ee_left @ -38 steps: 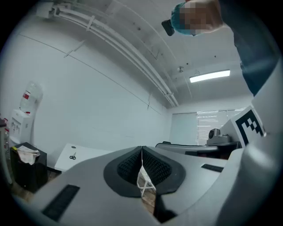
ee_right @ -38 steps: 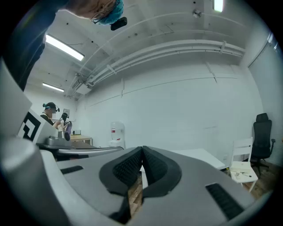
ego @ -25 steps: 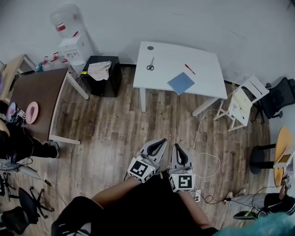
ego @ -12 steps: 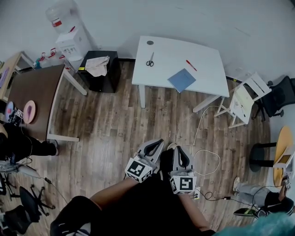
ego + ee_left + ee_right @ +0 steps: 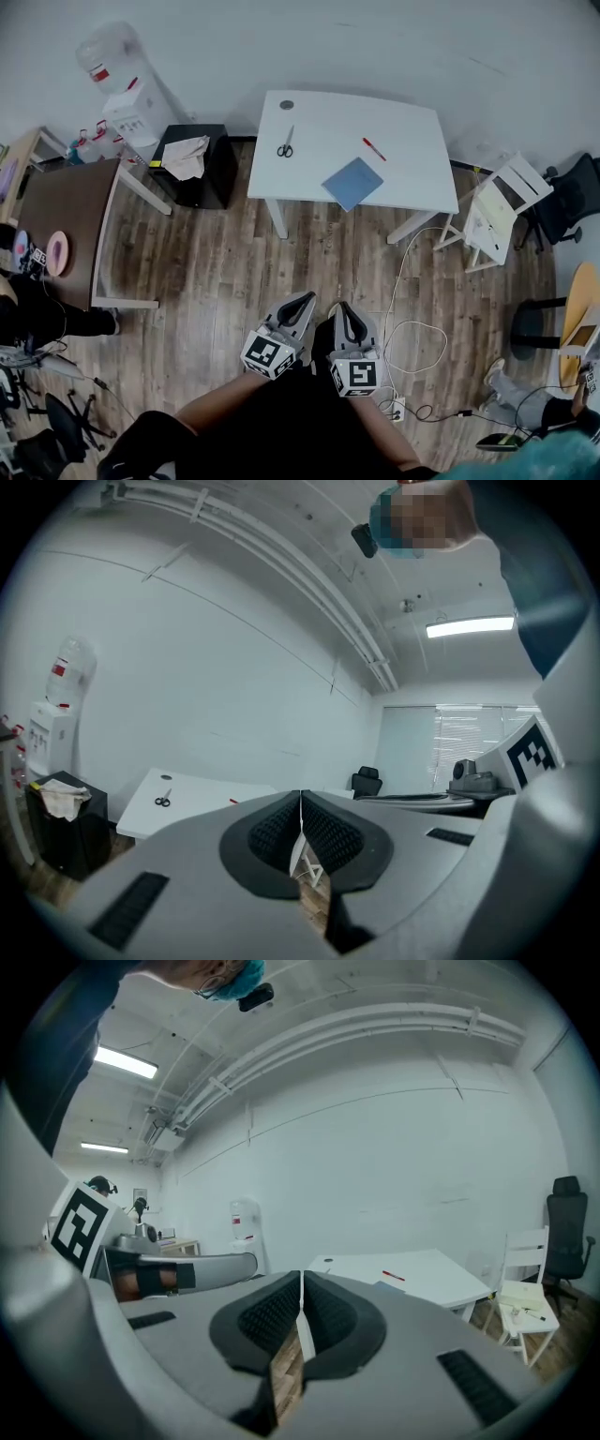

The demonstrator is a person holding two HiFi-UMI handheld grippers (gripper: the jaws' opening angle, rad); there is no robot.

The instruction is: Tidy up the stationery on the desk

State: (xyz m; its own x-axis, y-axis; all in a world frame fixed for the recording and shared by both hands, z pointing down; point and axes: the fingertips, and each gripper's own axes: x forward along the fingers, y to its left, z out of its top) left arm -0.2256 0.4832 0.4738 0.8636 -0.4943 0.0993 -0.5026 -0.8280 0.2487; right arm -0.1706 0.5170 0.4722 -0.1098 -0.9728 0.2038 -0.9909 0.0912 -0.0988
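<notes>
Nearest, at the waist of the person carrying the rig: left gripper (image 5: 302, 302), clenched. In its own view I see the ribbed pads meeting edge to edge with nothing between them. Just beside it is the right gripper (image 5: 341, 312), likewise clenched and empty, pads pressed together. Both point roughly level toward the desk, marker cubes toward the body. They hang above the wooden floor (image 5: 225, 262), well apart from any stationery.

Next out: a white cable (image 5: 405, 272), looping across the boards to the right of the grippers.

Middle distance: white desk (image 5: 412, 131), set against the wall. On it I count four items.
- Black-handled scissors (image 5: 285, 146), near the left end.
- A small dark round item (image 5: 286, 105), behind the scissors; I cannot identify it.
- A red pen (image 5: 374, 149), near the centre, lying at a slant.
- A blue notebook (image 5: 352, 183), at the front edge, askew, just in front of the pen.

All four lie apart from one another.

Flanking the desk: a black cabinet (image 5: 211, 178) on the left with a crumpled cloth (image 5: 185, 156) on top, and a white folding chair (image 5: 492, 220) on the right.

Farthest: water dispenser (image 5: 122, 89), in the left corner.
</notes>
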